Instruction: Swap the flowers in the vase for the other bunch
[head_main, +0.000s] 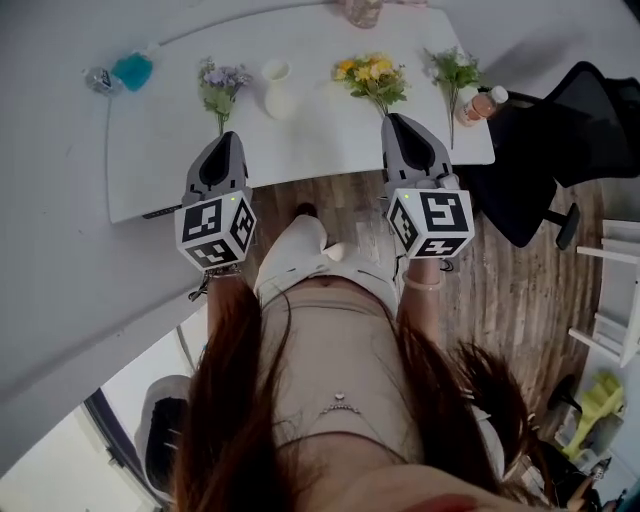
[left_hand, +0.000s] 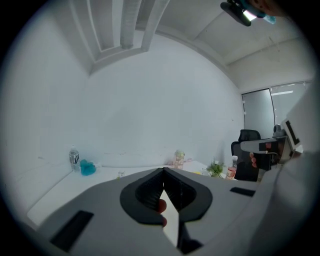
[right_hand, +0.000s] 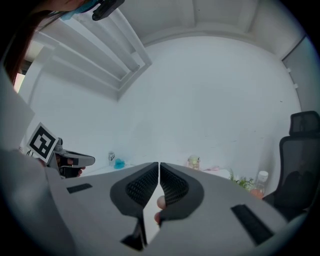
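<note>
White vase (head_main: 277, 90) upright mid-bench (head_main: 300, 145); mouth looks empty, though view is small. Purple bunch (head_main: 221, 84) lies just left of it, yellow bunch (head_main: 372, 80) just right.

Left gripper (head_main: 228, 138), right gripper (head_main: 396, 121): jaws together, nothing held, near bench edge.

Risks:
- reaching in knocks narrow vase over
- thin stems slip from pinch
- wrong bunch taken

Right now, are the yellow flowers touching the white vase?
Apart. The head view shows a strip of bare table between the yellow flowers and the white vase.
</note>
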